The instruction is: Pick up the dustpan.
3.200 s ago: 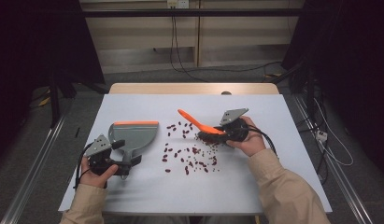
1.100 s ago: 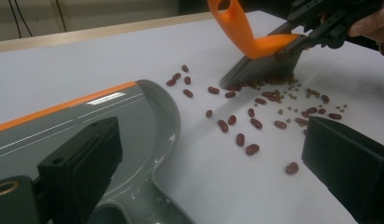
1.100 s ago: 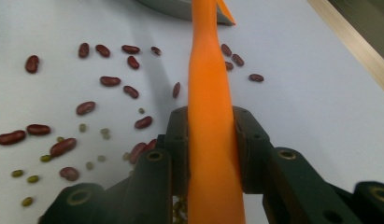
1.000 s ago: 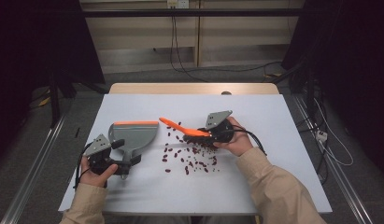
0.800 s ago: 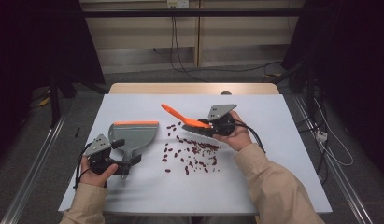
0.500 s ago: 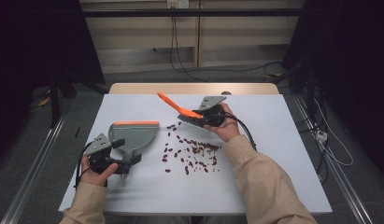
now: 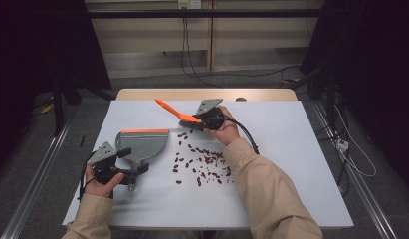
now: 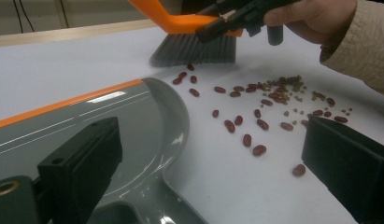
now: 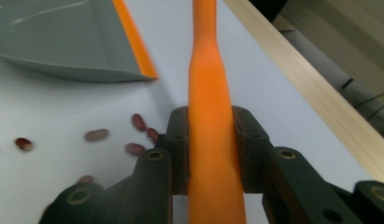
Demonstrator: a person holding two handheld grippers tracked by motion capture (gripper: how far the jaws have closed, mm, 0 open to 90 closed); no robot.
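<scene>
A grey dustpan with an orange front lip lies flat on the white table. Its handle lies between the wide-apart jaws of my left gripper, close to one jaw, with bare table up to the other, as the left gripper view shows. My right gripper is shut on the orange handle of a hand brush. The jaws clamp the handle from both sides. The grey bristles sit at the far end of the scattered red beans, just beyond the dustpan's lip.
Beans spread from the dustpan's mouth toward the right forearm, with some small greenish grains among them. A wooden strip borders the table's far edge. Cables trail on the floor behind.
The right hand has carried the brush away from me, from the middle of the beans to their far end. The left hand and dustpan have stayed put.
</scene>
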